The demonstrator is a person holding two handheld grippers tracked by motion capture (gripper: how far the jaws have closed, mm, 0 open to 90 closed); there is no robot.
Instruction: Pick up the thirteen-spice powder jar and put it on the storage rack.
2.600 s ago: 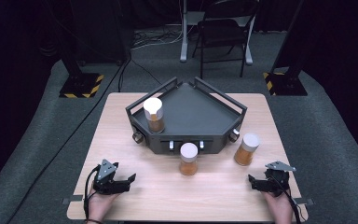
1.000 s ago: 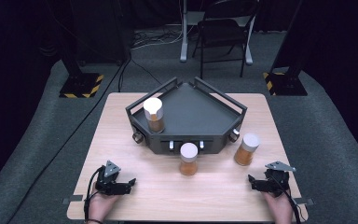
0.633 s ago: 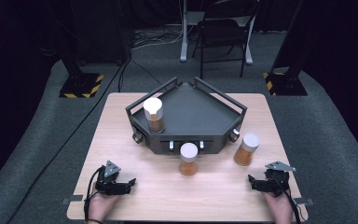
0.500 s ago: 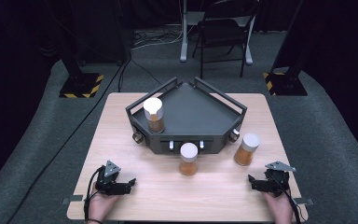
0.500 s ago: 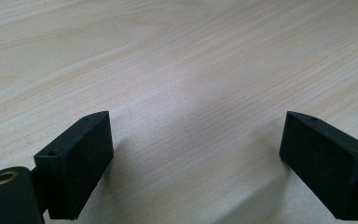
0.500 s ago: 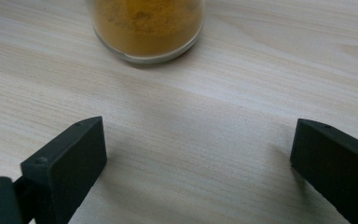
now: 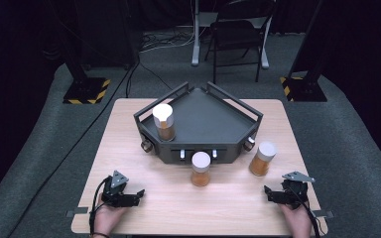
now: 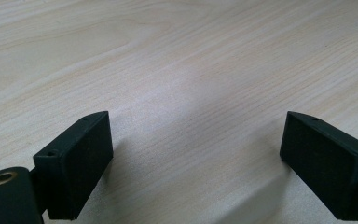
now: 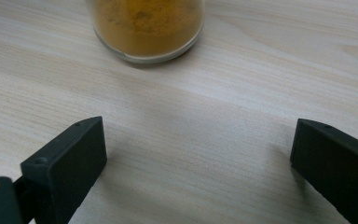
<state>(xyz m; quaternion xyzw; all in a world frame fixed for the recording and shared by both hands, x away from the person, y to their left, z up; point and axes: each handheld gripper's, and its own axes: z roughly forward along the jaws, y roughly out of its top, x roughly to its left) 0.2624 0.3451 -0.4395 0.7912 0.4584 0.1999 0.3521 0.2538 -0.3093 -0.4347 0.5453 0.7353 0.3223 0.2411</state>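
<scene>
**Both grippers resting open at near table edge, three jars untouched**

Landmark: dark five-sided tray (image 7: 203, 116) sitting mid-table on the wooden table (image 7: 129, 148).

Left gripper (image 7: 138, 194) lies on the table near the tray's front-left, well apart from it, close to the person's edge. Jaws spread wide in the left gripper view (image 8: 196, 154), bare wood between them, holding nothing. Person's left hand (image 7: 110, 214) is behind it.

Right gripper (image 7: 268, 192) lies front-right of the tray, also at the near edge, with the right hand (image 7: 295, 215) on it. Jaws wide apart in the right gripper view (image 9: 198, 161), holding nothing.

Jars, all white-lidded with orange-brown powder, upright:
- right jar (image 7: 263, 158) just off the tray's front-right corner, on the table, nearest the right gripper; its base shows ahead of the right jaws (image 9: 147, 28), apart from them.
- middle jar (image 7: 201, 168) just in front of the tray's front wall, on the table, between the two grippers but apart from both.
- tray jar (image 7: 163, 121) stands inside the tray, at its left side.
</scene>
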